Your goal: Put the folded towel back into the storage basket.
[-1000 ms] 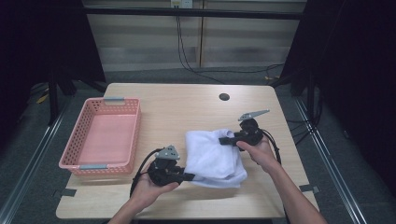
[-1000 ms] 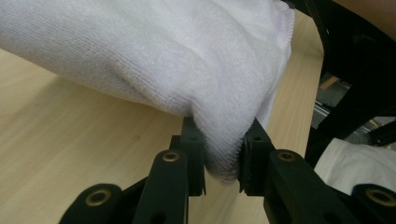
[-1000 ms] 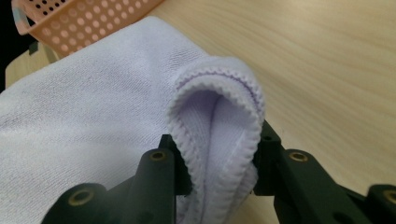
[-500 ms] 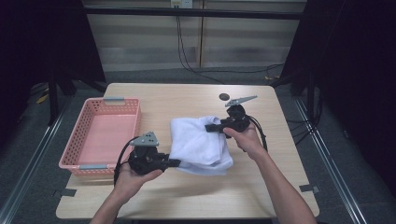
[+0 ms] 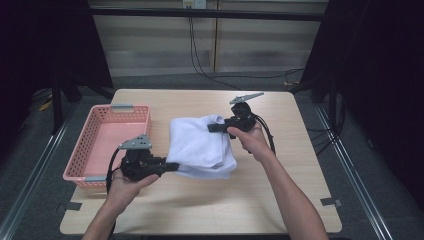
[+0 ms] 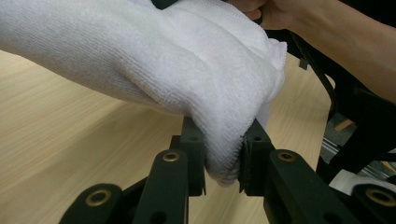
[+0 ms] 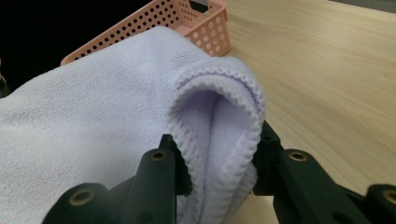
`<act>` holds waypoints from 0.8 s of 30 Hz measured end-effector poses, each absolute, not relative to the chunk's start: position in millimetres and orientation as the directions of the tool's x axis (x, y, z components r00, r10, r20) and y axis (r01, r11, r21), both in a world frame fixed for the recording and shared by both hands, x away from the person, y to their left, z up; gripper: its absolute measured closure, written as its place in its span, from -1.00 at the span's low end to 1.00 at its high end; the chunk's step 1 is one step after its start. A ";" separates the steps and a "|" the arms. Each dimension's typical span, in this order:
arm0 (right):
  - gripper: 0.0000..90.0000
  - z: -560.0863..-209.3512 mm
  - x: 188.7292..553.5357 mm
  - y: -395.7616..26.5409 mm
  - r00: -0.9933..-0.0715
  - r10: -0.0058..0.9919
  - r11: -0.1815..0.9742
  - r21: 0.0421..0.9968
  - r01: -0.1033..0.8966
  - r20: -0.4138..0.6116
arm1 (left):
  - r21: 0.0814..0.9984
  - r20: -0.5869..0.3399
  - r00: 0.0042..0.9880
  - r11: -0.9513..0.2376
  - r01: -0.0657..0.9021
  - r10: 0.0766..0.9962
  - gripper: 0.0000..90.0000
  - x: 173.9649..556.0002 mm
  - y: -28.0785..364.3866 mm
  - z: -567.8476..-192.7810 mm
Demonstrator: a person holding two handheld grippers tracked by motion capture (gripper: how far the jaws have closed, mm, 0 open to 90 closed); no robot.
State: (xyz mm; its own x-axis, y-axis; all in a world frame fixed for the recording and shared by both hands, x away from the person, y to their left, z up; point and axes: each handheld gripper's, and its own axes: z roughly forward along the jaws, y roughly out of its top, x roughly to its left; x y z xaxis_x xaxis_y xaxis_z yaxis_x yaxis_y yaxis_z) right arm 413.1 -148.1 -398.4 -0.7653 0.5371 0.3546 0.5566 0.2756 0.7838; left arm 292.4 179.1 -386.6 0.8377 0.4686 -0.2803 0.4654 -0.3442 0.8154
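Spanning both tools (image 5: 172,166) (image 5: 212,128), towel (image 5: 200,145) edges

White folded towel (image 5: 200,145) hangs bunched above the table, near a pink basket (image 5: 107,145)

Table (image 5: 300,200): light wood top, rounded corners, standing mid-room.
Floor (image 5: 45,165): grey, carpet-like, with metal rails (image 5: 30,170) running along both sides of the table.
Tape marks (image 5: 332,202): small grey pieces stuck at the near table corners.
Back wall (image 5: 260,45): pale panels, black cables (image 5: 197,45) hanging down across them.
Sides: black curtains (image 5: 380,75) left and right, very dark.
Light: soft, from overhead, brightest on the tabletop.
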 end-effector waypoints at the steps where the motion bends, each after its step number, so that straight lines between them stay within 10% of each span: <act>1: 0.53 -396.4 414.2 -145.4 -0.766 0.537 0.276 0.784 0.556 0.355 | 0.815 -0.276 0.835 -0.344 0.466 0.475 0.68 292.9 182.2 -384.9; 24: 0.54 -359.2 445.6 -83.2 -0.798 0.488 0.293 0.796 0.530 0.352 | 0.845 -0.276 0.788 -0.251 0.472 0.551 0.68 299.5 241.8 -357.6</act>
